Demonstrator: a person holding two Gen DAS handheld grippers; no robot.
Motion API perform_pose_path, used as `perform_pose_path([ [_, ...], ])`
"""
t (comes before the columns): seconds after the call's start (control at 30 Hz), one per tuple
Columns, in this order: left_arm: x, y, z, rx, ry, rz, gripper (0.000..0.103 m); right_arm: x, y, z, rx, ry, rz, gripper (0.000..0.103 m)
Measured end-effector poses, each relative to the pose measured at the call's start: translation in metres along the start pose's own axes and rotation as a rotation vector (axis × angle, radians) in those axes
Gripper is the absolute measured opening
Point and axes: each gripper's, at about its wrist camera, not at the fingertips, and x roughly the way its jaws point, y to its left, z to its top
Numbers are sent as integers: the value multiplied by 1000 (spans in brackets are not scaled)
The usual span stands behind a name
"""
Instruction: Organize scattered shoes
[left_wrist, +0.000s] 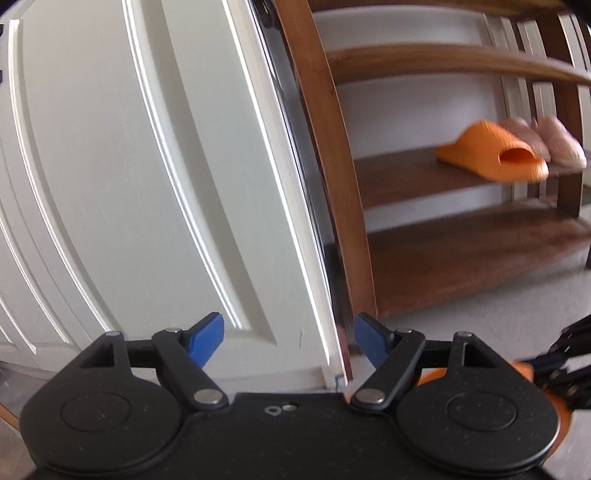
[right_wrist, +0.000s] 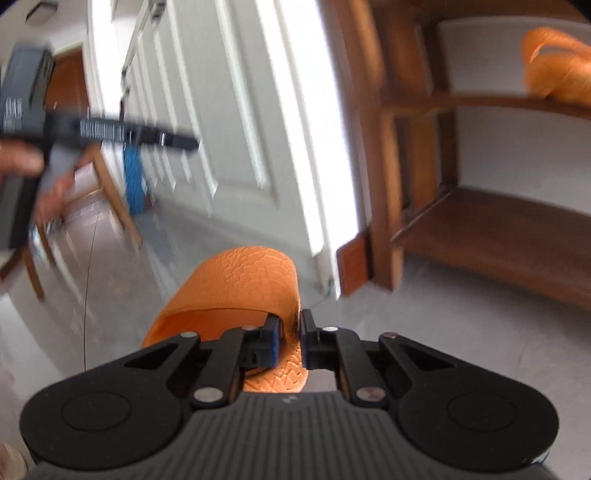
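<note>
1. Tongs of the right gripper (right_wrist: 288, 341) sit nearest the right wrist camera, pinched together on the side wall of an orange slipper (right_wrist: 240, 291). The slipper hangs in the air above the grey floor (right_wrist: 443, 314), its patterned sole turned up toward the lens. This shoe looks to be mid-carry and is not yet put away.

2. The left gripper (left_wrist: 288, 341) has its blue pads (left_wrist: 208, 339) spread wide apart with nothing between them. It faces a white panelled door (left_wrist: 129, 166). A sliver of orange shows beside its right linkage, probably the carried slipper, though too little is visible to be sure.

3. Beyond the door stands the wooden shoe rack (left_wrist: 332, 155). Its lowest shelf (left_wrist: 480, 254) appears bare in both views.

4. On the shelf above rests the matching orange slipper (left_wrist: 491, 153), open end facing outward, with a pair of pale pink slippers (left_wrist: 554, 142) close beside it, farther along.

5. Judged from this, three shoes are already shelved, and the held slipper remains to be set next to its partner. Whether other shoes still lie on the floor cannot be told; none shows here.
</note>
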Motion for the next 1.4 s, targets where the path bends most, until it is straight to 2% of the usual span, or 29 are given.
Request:
perform_pose_path([
  [0.07,-2,0,9,-13,-27,-6,78,-13,2,10,-24,-50,-33,12],
  [0.2,-6,-5,21,-27,-75,-23,78,-56,2,43,-107,-244,-176,12],
  [0.3,-7,-14,27,-33,-94,-45,79,-68,-2,63,-127,-380,-308,13],
  [0.33,-7,-17,29,-31,-95,-52,79,-68,-2,72,-141,-423,-381,13],
  [0.43,-6,-27,29,-7,-92,-67,79,-44,-2,90,-162,-454,-530,14],
  [0.53,-8,-33,26,13,-83,-72,79,14,-14,112,-211,-363,-694,15],
  [0.57,-10,-34,25,16,-80,-75,79,31,-26,117,-201,-324,-728,20],
  [0.6,-11,-34,25,20,-78,-77,79,46,-37,121,-191,-288,-757,21],
  [0.67,-13,-34,24,28,-80,-76,80,63,-43,129,-180,-243,-769,27],
  [0.73,-13,-32,23,32,-80,-78,80,66,-46,135,-163,-220,-776,39],
  [0.77,-12,-31,23,31,-77,-79,80,63,-46,138,-151,-217,-774,51],
  [0.8,-8,-31,21,26,-66,-83,80,58,-47,138,-129,-220,-754,54],
  [0.87,-3,-32,20,14,-55,-91,80,38,-46,131,-97,-228,-724,55],
  [1.0,11,-34,18,-1,-31,-110,80,21,-37,109,-123,-237,-706,61],
  [1.07,17,-36,18,-7,-16,-122,80,31,-41,108,-95,-229,-711,62],
  [1.23,17,-42,18,17,-22,-135,80,73,-59,128,90,-210,-687,64],
  [1.3,15,-40,19,26,-30,-130,80,91,-78,145,150,-205,-726,64],
  [1.4,15,-37,19,21,-24,-119,80,115,-100,162,173,-192,-788,64],
])
